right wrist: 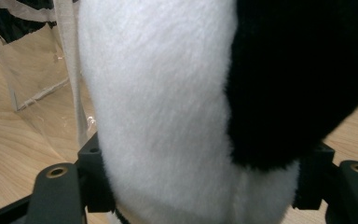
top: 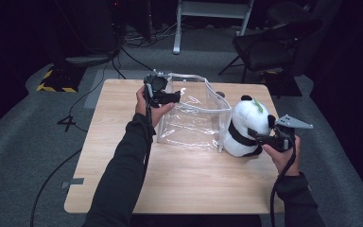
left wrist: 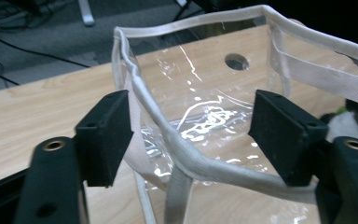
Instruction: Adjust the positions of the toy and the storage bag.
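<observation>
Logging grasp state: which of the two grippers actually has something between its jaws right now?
The right gripper: its jaws press into the panda plush. The left gripper stands open around the clear bag's white rim, not clamping it.

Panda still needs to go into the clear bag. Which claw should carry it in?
Right. The right claw already has its jaws around the panda's body, beside the clear bag. The left claw sits open at the bag's rim, better placed to hold it open.
</observation>
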